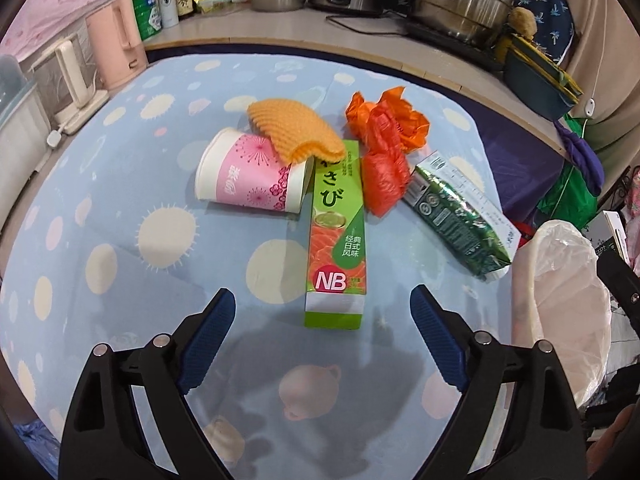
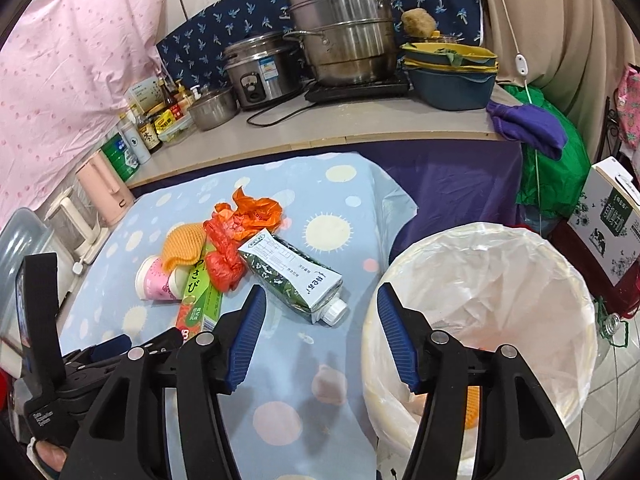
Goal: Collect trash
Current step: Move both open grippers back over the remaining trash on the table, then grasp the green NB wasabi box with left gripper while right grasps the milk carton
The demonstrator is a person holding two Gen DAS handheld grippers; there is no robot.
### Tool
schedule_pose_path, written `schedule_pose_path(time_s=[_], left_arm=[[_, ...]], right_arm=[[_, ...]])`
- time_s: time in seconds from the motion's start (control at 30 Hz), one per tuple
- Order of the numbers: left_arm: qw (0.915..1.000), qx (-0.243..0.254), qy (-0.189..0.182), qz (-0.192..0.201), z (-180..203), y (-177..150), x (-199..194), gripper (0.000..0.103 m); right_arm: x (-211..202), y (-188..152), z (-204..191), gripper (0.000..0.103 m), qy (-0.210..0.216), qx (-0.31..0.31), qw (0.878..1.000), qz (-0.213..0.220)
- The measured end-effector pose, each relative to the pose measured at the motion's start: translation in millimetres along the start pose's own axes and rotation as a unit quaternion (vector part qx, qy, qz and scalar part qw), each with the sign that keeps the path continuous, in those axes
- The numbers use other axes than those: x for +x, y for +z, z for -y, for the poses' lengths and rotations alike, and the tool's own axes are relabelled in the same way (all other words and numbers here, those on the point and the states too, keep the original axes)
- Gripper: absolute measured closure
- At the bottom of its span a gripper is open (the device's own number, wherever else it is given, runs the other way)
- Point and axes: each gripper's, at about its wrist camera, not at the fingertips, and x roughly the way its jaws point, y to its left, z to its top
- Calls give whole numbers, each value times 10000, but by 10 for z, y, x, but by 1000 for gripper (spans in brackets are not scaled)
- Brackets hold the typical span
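The left wrist camera looks down and forward from low over the near edge of the spotted blue tablecloth (image 1: pixel 120 216), facing the counter at 12 o'clock, with the green wasabi box (image 1: pixel 336 236) close ahead and the lined bin (image 1: pixel 560 292) at 3 o'clock. The right wrist camera sits further right and a little higher, straddling table edge and bin (image 2: pixel 500 280). Both share the trash pile, the green carton (image 2: pixel 292 280) and the pots (image 2: pixel 344 32).
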Motion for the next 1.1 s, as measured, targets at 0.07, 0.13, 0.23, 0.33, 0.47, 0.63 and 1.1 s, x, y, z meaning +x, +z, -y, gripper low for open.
schedule_pose_path(time_s=[0.07,0.13,0.23,0.33,0.47,0.63,1.1], left_arm=[[9999,-58,-31,-82,-23,8,78,18],[9998,-103,-27,-164,-29,23,150,18],[9997,-111,-3,-231,-20,52,245,18],[9995,-83,21,-303,-2,70,338,18],[9992,-105,10,-397,0,94,458,18],[9990,-79,-14,-431,-1,123,547,21],[9987,-26,-41,-501,-39,148,651,50]], right_arm=[[111,19,-19,42,51,-2,9999,-89],[224,46,-28,41,67,-23,9998,-178],[377,70,-28,38,85,-61,9995,-300],[527,98,-43,35,73,-141,9991,-400],[712,137,-73,29,62,-277,9984,-482],[948,160,-90,26,92,-469,9972,-582],[1388,42,-193,26,240,-859,9910,-994]])
